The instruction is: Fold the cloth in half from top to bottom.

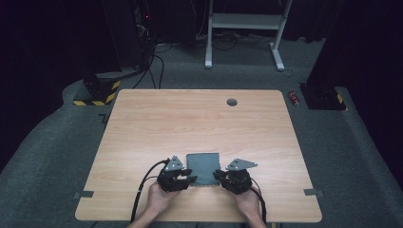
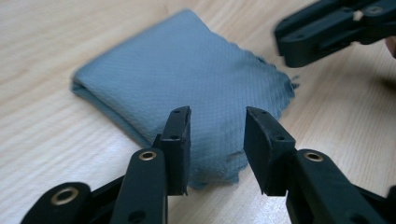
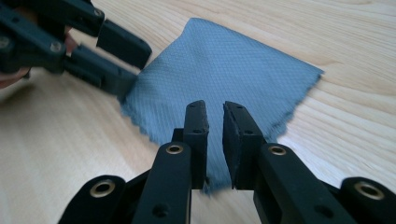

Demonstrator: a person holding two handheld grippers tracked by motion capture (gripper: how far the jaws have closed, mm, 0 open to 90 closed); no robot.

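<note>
One folded grey-blue cloth [image 1: 203, 168] lies flat near the front edge of the table [image 1: 190, 118], between the two grippers, its ragged near edge toward the person. It looks folded over at least once, with the layered edge plain in the left gripper view [image 2: 187, 79].

The left gripper [image 1: 187, 179] sits at the cloth's near left corner, jaws parted by a clear gap with nothing pinched; the cloth lies beneath and beyond the tips. The right gripper [image 1: 219, 176] sits at the near right corner, jaws parted only by a narrow slit [image 3: 215, 135] and gripping nothing.

I judge this to be a release between folds: both corners are let go and the cloth rests on its own. The next move probably calls for fresh holds on two corners, pads low enough to catch every layer, if another fold is wanted.

Count: one cloth, two grippers, two hands, one table, one round grommet [image 1: 232, 102] at the far edge.
</note>
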